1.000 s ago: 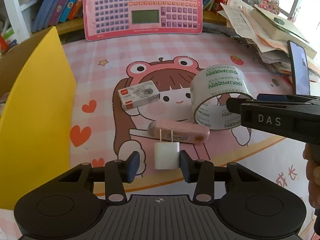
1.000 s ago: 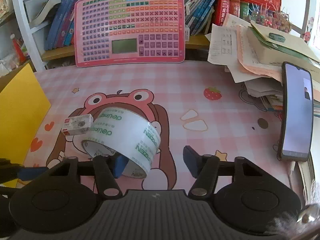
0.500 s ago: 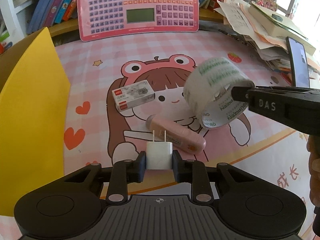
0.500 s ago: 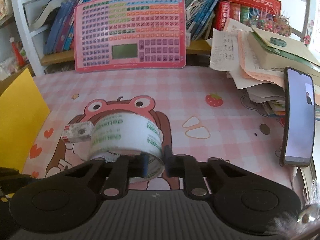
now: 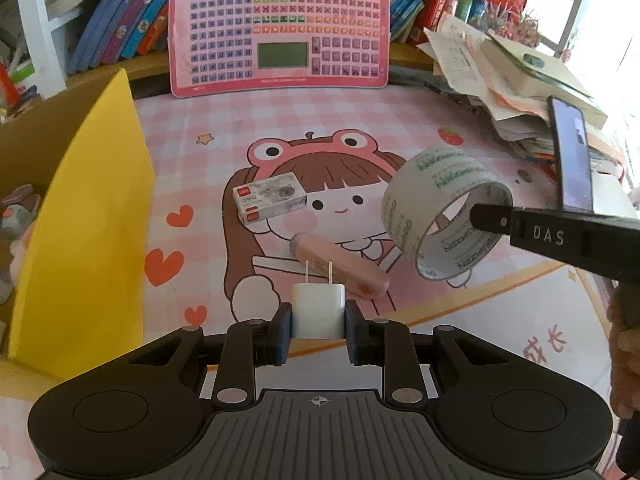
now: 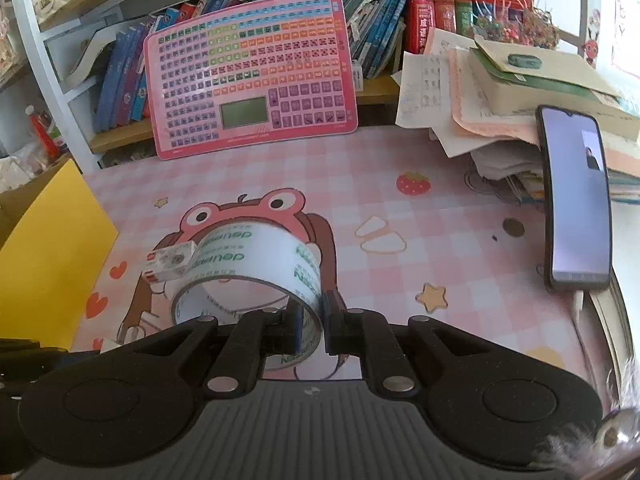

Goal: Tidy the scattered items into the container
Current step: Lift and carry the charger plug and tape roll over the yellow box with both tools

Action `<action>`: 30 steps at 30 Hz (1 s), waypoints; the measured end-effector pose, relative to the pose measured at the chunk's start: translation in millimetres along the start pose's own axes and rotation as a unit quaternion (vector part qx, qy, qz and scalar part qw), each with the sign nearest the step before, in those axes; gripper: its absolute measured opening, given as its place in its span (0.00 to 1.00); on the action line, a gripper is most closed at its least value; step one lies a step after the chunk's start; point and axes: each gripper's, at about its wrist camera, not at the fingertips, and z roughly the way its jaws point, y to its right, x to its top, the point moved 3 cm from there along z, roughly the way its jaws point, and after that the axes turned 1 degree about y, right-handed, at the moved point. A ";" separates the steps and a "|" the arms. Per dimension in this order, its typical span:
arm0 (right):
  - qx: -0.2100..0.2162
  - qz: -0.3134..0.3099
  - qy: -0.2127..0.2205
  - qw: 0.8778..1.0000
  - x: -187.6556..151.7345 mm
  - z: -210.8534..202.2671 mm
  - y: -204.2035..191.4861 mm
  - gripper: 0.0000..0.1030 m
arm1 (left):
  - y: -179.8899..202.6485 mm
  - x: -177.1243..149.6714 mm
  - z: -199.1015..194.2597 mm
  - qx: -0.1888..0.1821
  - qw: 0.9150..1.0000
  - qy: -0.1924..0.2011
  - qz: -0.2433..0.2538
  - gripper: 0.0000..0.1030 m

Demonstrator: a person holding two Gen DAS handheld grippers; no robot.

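Left gripper [image 5: 318, 322] clamped on white charger plug [image 5: 318, 312], just above the table [image 5: 440, 128]. Right gripper [image 6: 312, 322] pinches the tape roll [image 6: 256, 264] wall, lifted. Yellow-flapped box [image 5: 80, 216] at left.

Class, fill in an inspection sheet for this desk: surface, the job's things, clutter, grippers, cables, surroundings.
Surface: pink cartoon mat.
Job's things: white charger and tape roll both gripped; small box and pink tube lie on the mat; yellow-flapped box at left.
Clutter: paper pile, phone.
Grippers: left gripper shut on the charger; right gripper shut on the tape's wall.
Cables: nothing seen.
Surroundings: pink keyboard toy, bookshelf.
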 end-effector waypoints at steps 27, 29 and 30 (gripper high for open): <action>-0.006 -0.008 -0.016 1.000 -76.7 -92.6 -66.9 0.09 | -39.0 -64.2 -110.1 -0.070 0.996 0.056 0.004 0.24; -0.004 -0.011 -0.014 1.000 -84.0 -99.8 -79.9 0.09 | -50.4 -73.5 -120.6 -0.068 0.996 0.057 0.000 0.24; -0.003 -0.013 -0.013 1.000 -87.6 -103.6 -86.5 0.09 | -56.6 -78.9 -125.9 -0.068 0.996 0.056 -0.002 0.24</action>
